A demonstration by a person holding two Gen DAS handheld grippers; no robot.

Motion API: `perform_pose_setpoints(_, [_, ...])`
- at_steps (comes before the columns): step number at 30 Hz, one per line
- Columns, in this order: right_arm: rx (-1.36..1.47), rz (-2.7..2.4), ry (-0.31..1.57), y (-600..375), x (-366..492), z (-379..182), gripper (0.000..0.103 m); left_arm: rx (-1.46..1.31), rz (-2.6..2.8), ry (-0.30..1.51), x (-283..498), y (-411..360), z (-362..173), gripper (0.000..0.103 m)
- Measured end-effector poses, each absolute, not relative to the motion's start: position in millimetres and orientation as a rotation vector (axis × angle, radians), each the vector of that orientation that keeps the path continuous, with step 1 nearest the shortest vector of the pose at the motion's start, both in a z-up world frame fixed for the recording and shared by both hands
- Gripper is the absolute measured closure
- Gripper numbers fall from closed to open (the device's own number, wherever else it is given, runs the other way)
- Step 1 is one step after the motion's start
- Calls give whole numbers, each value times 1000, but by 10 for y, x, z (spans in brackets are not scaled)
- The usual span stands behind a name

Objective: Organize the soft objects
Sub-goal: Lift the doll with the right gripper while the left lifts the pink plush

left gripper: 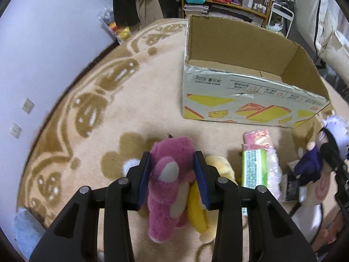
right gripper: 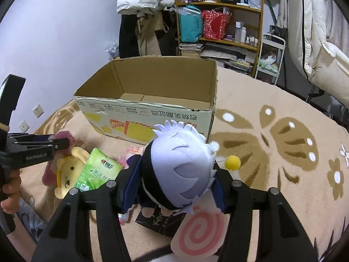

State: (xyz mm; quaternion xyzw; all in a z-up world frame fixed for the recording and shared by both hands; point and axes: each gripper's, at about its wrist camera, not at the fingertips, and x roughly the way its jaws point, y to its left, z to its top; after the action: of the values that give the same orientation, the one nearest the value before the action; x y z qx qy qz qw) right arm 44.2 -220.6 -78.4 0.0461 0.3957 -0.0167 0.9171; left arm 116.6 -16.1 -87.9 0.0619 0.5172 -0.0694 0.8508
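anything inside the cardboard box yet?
Cardboard box: only bare bottom flaps show in both views, no toys. The floor strip just behind its near wall is hidden.

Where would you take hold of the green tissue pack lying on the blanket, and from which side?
Grip the green tissue pack across its short width, mid-length, coming down from above. It lies flat with its long sides exposed, though the yellow plush crowds one side and a pink pack sits at its far end. Both tongs are full now.
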Motion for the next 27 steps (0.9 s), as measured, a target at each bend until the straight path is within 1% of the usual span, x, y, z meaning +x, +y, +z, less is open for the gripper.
perform_pose_setpoints(3, [123, -30, 810, -2237, 429, -787, 42, 197, -107, 1046, 1128, -176, -853, 70])
perform_pose_setpoints(4, [129, -31, 806, -2250, 423, -777, 42, 206, -98, 1039, 1123, -172, -845, 75])
perform_pose_setpoints(6, [140, -26, 795, -2275, 406, -758, 42, 205, -86, 1031, 1118, -145, -823, 80])
perform_pose_setpoints(7, [145, -24, 785, -2285, 395, -741, 42, 198, -83, 1033, 1123, -125, -820, 85])
perform_pose_setpoints(8, [149, -24, 778, -2290, 384, -731, 42, 192, -79, 1037, 1128, -106, -820, 88])
perform_pose_setpoints(12, [168, -30, 770, -2329, 376, -708, 42, 167, -87, 1063, 1161, -45, -881, 88])
perform_pose_setpoints(15, [175, -26, 772, -2351, 375, -698, 42, 129, -80, 1089, 1227, 9, -955, 86])
perform_pose_setpoints(18, [171, -24, 770, -2345, 374, -696, 42, 100, -89, 1101, 1271, 37, -982, 84])
perform_pose_setpoints(21, [178, -13, 772, -2350, 380, -705, 40, 69, -94, 1119, 1307, 67, -1012, 77])
perform_pose_setpoints(24, [202, 21, 818, -2350, 444, -797, 40, 47, -93, 1144, 1341, 85, -1061, 63])
perform_pose_setpoints(25, [210, 32, 837, -2343, 463, -834, 40, 44, -89, 1147, 1352, 86, -1077, 54])
perform_pose_setpoints(26, [216, 41, 858, -2340, 489, -882, 40, 49, -83, 1148, 1360, 81, -1088, 49])
perform_pose_setpoints(27, [220, 50, 881, -2331, 517, -943, 40, 59, -74, 1148, 1370, 70, -1106, 47])
